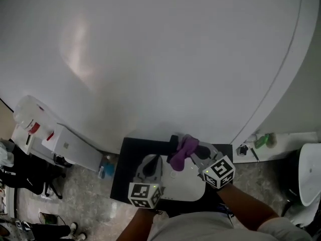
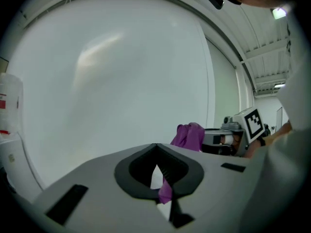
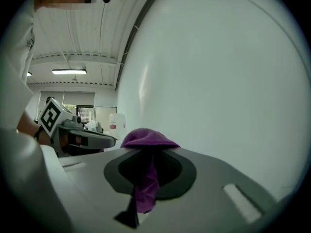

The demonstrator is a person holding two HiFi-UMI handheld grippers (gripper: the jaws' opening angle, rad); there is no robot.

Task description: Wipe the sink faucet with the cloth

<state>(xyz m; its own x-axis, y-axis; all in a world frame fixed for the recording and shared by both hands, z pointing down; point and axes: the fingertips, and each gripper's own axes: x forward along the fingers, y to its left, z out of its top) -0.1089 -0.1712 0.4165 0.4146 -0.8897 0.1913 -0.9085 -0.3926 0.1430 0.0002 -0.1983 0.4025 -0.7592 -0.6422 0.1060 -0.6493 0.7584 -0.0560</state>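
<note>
- A curved white wall [image 1: 160,59] is rising behind the white basin [image 1: 190,189].
- The right gripper [image 1: 195,153] is clamping the bunched purple cloth [image 1: 183,148] above the basin's far edge.
- The left gripper [image 1: 153,161], hanging over the basin's left side, is pinching a corner of the cloth between nearly closed jaws.

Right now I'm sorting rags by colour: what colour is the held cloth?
Purple; the cloth shows best in the right gripper view.
</note>
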